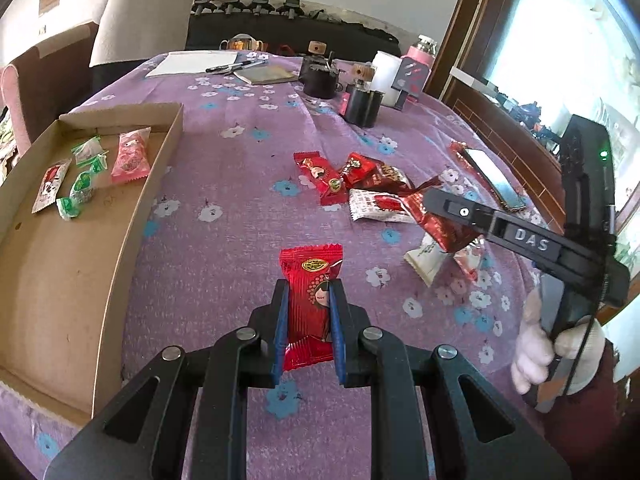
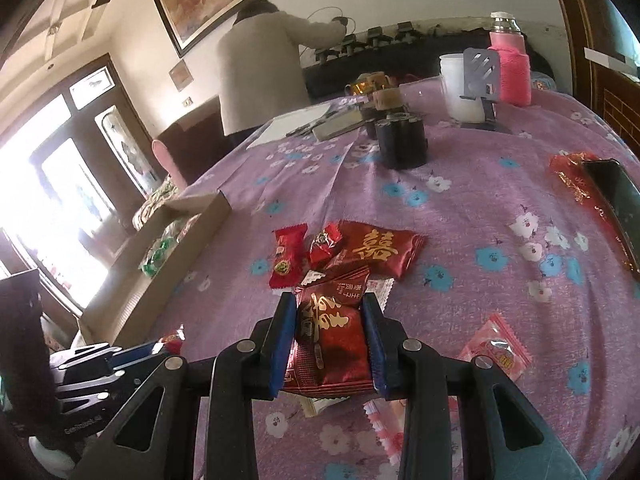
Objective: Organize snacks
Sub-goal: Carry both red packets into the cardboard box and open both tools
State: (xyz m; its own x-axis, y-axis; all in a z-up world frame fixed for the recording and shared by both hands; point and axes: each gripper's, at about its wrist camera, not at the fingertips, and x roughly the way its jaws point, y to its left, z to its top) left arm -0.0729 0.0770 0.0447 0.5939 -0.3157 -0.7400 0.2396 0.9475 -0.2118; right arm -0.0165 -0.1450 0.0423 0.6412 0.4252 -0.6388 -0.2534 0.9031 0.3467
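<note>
My left gripper [image 1: 308,284] is shut on a bright red snack packet [image 1: 310,300] and holds it above the purple flowered cloth [image 1: 224,184]. My right gripper [image 2: 330,300] is shut on a dark red packet with gold characters [image 2: 330,344], just above the loose pile of red packets [image 2: 352,252]. That pile also shows in the left wrist view [image 1: 352,180], with the right gripper [image 1: 436,200] at its right end. A cardboard tray [image 1: 60,260] at the left holds green candies [image 1: 82,186], a pink packet [image 1: 130,156] and a red-and-white packet [image 1: 50,184].
A phone [image 1: 494,178] lies on a red wrapper at the right. Black canisters [image 2: 402,142], a white cup [image 2: 460,88], a pink flask [image 2: 510,68], a notebook and pens stand at the table's far side. A person [image 2: 264,64] stands beyond. Pink packets [image 2: 496,348] lie near the right gripper.
</note>
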